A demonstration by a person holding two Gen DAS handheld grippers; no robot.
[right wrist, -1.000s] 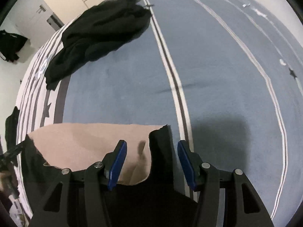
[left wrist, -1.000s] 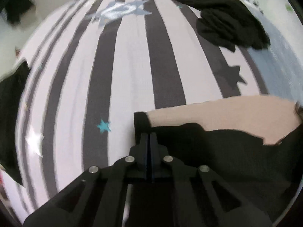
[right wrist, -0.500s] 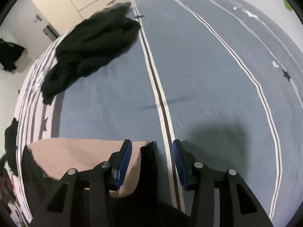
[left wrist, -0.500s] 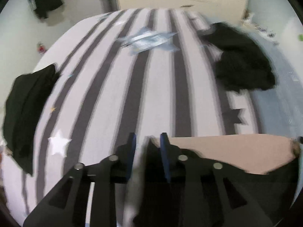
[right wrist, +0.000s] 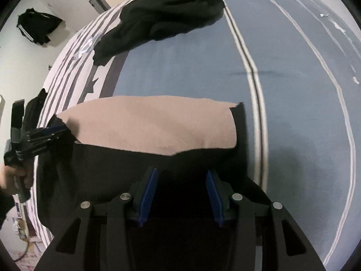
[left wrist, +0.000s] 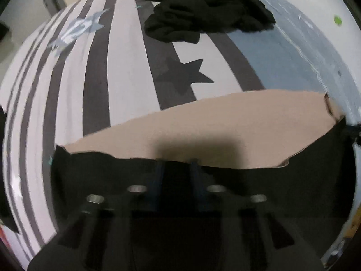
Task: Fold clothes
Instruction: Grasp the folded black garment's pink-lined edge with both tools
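Left gripper (right wrist: 59,128): my fingers are pinched together on the left corner of the garment, as the right camera shows. My own left view is smeared, so I read nothing finer from it.
Hand behind it (right wrist: 15,176): mine, wrapped round the handle at the left edge of the right view.
Right gripper (right wrist: 181,176): my fingers stand apart. Black cloth fills the gap between the blue pads, and I see neither pad pressing on it.
Garment (right wrist: 153,124): black outside, tan inside. It lies spread across the near part of the bed, directly under and ahead of both grippers. The tan face is turned up in a wide band, with black cloth on the near side of it. Its right corner shows a narrow black edge.
Bed (right wrist: 191,67): one cover, blue with thin pale lines on the right, white with grey stripes on the left. The garment straddles the two.
Star (left wrist: 180,74): dark grey, printed on the stripes just beyond the tan band.
Clothes heap (right wrist: 162,18): black, crumpled, at the far end of the bed, well apart from the garment.
Jacket (right wrist: 36,29): black with white stripes, off the bed, against the pale wall on the far left.
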